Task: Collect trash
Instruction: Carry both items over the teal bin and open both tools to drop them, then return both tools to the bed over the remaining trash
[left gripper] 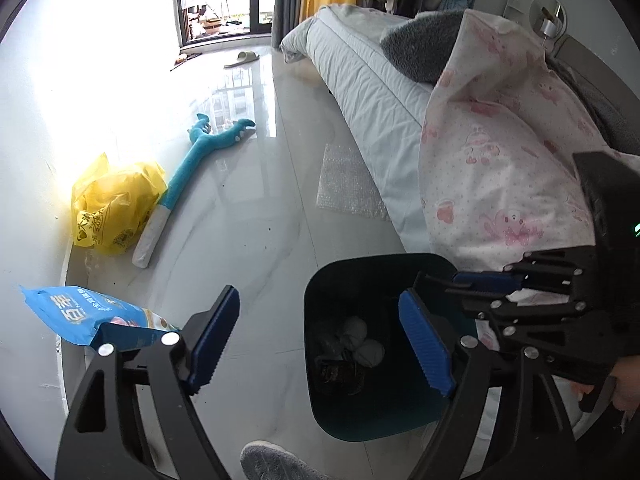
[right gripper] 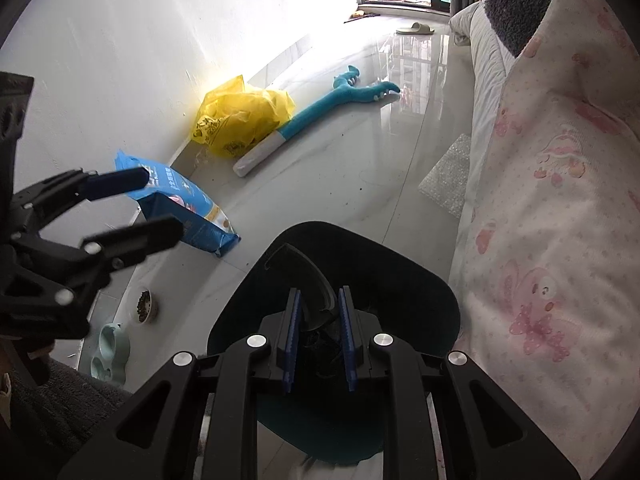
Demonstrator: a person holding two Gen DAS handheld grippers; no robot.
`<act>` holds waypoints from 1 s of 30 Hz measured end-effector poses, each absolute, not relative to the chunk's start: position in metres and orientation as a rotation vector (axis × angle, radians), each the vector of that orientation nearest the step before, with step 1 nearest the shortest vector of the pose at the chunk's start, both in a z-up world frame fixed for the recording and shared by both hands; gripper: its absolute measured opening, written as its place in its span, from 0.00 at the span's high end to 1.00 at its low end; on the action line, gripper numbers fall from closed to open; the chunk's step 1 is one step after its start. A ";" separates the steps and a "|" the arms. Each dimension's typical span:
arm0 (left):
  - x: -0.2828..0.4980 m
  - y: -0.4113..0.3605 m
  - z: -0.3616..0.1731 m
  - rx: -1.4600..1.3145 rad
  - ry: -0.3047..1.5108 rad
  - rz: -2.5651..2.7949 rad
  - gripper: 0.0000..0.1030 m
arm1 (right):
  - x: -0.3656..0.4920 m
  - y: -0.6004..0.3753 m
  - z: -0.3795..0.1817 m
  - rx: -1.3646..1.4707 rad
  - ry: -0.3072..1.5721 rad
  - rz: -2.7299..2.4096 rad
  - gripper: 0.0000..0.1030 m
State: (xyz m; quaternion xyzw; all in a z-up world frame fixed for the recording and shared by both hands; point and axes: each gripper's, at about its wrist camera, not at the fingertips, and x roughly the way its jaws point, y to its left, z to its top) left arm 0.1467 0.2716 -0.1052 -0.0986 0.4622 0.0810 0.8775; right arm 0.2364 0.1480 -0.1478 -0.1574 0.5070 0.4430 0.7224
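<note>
Ribbed blue pads line both grippers: the left gripper (left gripper: 320,344) stands spread wide and empty, the right gripper (right gripper: 319,344) pinches a curved black plastic piece (right gripper: 316,284) over the dark bin (left gripper: 360,412) holding crumpled wads (left gripper: 362,340). Beyond lie a glossy blue bag (right gripper: 184,208), crinkled yellow bag (left gripper: 112,208), bubble wrap (left gripper: 346,184) beside the bed (left gripper: 360,84).

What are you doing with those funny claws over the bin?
A person is collecting trash with a claw in each hand. Both hang over the dark bin, which already holds crumpled wads. The left gripper is open and empty. The right gripper is nearly closed with nothing clearly in it. A bubble wrap sheet lies on the floor.
</note>
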 end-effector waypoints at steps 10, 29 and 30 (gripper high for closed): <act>0.128 0.282 -0.070 -0.208 0.766 0.188 0.14 | 0.224 0.169 -0.179 -0.417 1.194 0.979 0.81; 0.120 0.267 -0.029 -0.189 0.554 0.169 0.14 | 0.222 0.164 -0.198 -0.440 1.268 0.951 0.55; 0.120 0.268 -0.027 -0.190 0.545 0.173 0.14 | 0.222 0.162 -0.194 -0.430 1.261 0.962 0.55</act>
